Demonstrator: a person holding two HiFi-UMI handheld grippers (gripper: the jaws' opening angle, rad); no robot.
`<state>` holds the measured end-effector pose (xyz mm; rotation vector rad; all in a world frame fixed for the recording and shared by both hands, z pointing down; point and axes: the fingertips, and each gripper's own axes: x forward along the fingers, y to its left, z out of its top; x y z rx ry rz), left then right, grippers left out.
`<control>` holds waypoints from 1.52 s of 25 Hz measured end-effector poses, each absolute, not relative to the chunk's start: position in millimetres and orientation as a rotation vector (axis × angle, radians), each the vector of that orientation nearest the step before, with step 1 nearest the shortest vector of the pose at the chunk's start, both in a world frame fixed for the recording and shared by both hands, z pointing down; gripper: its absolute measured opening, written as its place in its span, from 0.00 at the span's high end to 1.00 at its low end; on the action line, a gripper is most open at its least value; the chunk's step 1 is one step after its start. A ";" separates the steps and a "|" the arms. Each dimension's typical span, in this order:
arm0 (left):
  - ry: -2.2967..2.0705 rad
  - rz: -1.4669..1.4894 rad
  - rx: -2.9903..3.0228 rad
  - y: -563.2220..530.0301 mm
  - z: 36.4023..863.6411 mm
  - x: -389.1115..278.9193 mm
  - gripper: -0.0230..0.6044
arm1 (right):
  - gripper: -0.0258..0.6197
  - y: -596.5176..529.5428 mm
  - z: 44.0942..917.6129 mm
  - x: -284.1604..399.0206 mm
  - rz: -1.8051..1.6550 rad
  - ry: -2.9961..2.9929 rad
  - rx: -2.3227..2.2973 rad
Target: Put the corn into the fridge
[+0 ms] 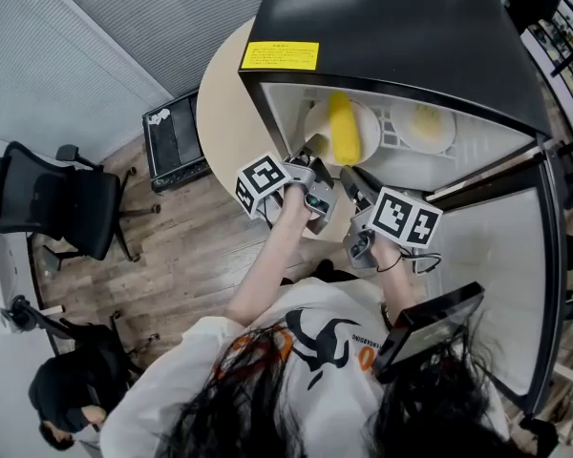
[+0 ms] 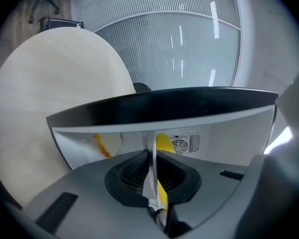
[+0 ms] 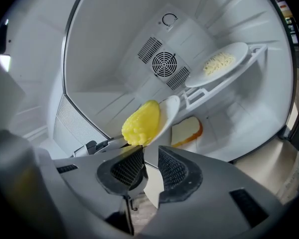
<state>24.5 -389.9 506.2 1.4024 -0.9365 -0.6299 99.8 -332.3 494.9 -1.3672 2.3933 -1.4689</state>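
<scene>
A yellow corn cob [image 1: 342, 127] lies on a white plate [image 1: 315, 122] just inside the open mini fridge [image 1: 382, 27]. My left gripper [image 1: 315, 151] is shut on the plate's near rim. In the left gripper view the rim [image 2: 152, 158] runs edge-on between the pads of the left gripper [image 2: 153, 180], with the corn [image 2: 163, 143] behind it. My right gripper [image 1: 349, 175] is at the plate's near right edge. In its own view the right gripper [image 3: 150, 171] has a small gap between its pads, and the plate [image 3: 170, 108] with the corn [image 3: 141, 123] sits beyond.
A second plate [image 3: 219, 63] of pale yellow food rests on the fridge's shelf at the right. A bread slice [image 3: 187, 131] lies lower down. The fridge door [image 1: 516, 275] hangs open at the right. The fridge stands on a round table [image 1: 224, 103]; an office chair [image 1: 57, 198] is at the left.
</scene>
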 end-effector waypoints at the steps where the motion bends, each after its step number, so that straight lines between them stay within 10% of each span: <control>1: -0.923 -0.631 1.406 -389.9 506.7 25.3 0.92 | 0.80 -332.5 495.2 99.6 -1.466 2.392 -1.361; 38: -0.744 -0.410 1.636 -394.2 488.2 68.0 0.89 | 0.86 -391.3 472.5 119.0 -1.312 2.273 -1.467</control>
